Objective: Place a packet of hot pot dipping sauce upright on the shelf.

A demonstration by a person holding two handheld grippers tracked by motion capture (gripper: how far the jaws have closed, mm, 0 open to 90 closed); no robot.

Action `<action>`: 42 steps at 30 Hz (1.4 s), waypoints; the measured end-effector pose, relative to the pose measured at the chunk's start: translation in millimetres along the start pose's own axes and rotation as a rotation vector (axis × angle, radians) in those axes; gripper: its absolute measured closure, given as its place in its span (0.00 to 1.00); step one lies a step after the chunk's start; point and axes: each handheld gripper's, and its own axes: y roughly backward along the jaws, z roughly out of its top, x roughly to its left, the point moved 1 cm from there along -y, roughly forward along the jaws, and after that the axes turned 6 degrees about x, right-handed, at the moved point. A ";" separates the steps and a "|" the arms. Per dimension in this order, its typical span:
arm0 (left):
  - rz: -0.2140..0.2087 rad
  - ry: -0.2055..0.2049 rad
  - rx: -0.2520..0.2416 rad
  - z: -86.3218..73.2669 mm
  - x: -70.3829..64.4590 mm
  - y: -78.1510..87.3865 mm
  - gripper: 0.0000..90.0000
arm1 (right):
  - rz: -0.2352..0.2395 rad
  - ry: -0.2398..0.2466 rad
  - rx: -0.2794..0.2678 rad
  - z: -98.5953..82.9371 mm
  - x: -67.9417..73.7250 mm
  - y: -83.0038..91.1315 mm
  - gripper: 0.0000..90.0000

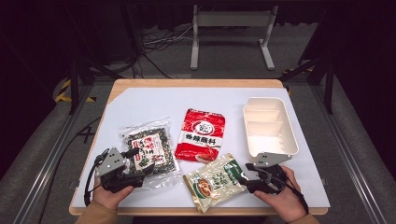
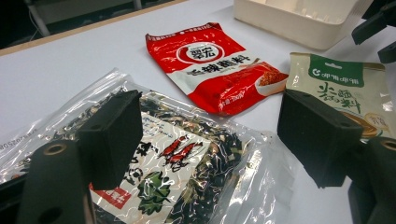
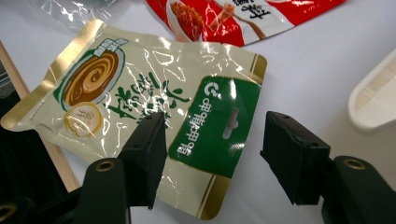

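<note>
Packets (image 1: 200,134) on white table (image 1: 140,105)

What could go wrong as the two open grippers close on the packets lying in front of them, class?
1. The left gripper is open over the clear seaweed packet; the loose, crinkly film may be all it pinches, so the packet could slip or tear.
2. The right gripper straddles the green top of the beige packet, which lies flat near the table edge; the jaws may push it instead of gripping, perhaps sliding it off.
</note>
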 end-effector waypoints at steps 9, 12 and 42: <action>0.002 -0.005 0.002 0.0 0.0 -0.9 0.25 | 0.028 -0.044 0.067 -6.2 -3.4 -11.6 0.45; 0.000 -0.004 0.001 0.1 -1.2 -1.4 0.25 | 0.040 -0.051 0.085 -7.5 -3.6 -14.3 0.45; 0.007 -0.016 0.012 0.2 -3.5 -3.7 0.25 | 0.255 -0.118 0.090 -6.8 -0.7 -25.2 0.60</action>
